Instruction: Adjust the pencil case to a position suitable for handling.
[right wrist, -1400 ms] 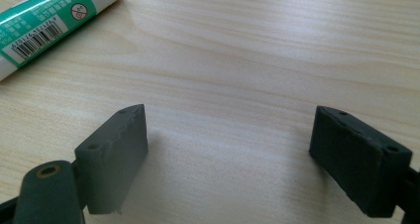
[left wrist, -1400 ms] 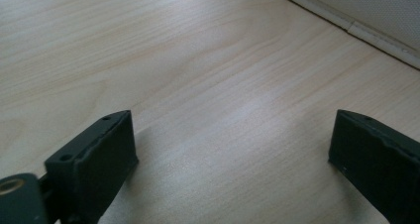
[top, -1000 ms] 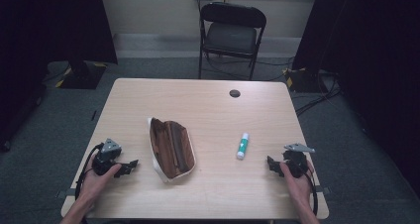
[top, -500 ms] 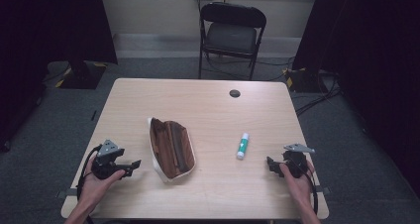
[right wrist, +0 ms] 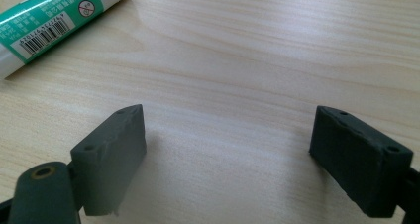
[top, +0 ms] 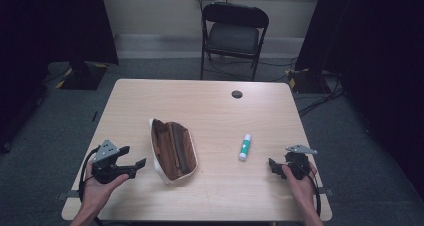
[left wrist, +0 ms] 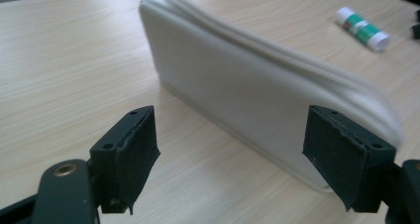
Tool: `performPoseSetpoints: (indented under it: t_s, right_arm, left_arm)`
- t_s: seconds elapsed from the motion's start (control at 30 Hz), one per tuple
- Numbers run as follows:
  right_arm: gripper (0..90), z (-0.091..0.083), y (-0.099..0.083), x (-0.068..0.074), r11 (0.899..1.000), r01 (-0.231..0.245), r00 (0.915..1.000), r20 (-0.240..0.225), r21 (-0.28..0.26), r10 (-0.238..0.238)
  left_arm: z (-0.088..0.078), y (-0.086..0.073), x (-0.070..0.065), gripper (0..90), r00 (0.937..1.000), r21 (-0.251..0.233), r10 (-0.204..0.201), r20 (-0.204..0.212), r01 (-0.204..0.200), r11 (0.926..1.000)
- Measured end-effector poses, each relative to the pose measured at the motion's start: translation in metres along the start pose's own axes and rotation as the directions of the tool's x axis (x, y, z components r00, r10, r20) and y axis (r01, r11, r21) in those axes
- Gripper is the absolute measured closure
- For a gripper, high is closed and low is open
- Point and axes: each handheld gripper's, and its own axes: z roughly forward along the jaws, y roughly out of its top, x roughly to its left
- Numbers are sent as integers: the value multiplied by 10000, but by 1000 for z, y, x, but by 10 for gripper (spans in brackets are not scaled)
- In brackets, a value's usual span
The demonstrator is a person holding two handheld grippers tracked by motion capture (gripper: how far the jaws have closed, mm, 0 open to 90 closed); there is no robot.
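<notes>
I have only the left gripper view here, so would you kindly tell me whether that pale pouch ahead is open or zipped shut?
Observer: In the high view the pouch lies open, its brown inside facing up.
Operator: Thank you. How is the right gripper placed?
Observer: The right gripper sits near the front right of the table, jaws open over bare wood, apart from the glue stick.
Operator: Is anything else on the table?
Observer: A small dark round hole near the far edge.
</notes>
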Motion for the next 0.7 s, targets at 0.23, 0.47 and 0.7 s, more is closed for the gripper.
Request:
performPoseSetpoints:
  t_s: [0.23, 0.47, 0.7]
  right_arm:
    - [133, 0, 0, 0, 10000, -7, 10000, 2, 7, 7]
    - [133, 0, 0, 0, 10000, -7, 10000, -1, 8, 7]
    - [133, 0, 0, 0, 10000, -7, 10000, -5, 7, 7]
  left_arm:
    - [0, 10, -15, 189, 9973, -479, -182, 710, 216, 9986]
    - [7, 13, -28, 158, 9944, -490, -373, 991, 423, 9979]
    - [24, 13, -38, 174, 9933, 9, 74, 1155, -76, 10000]
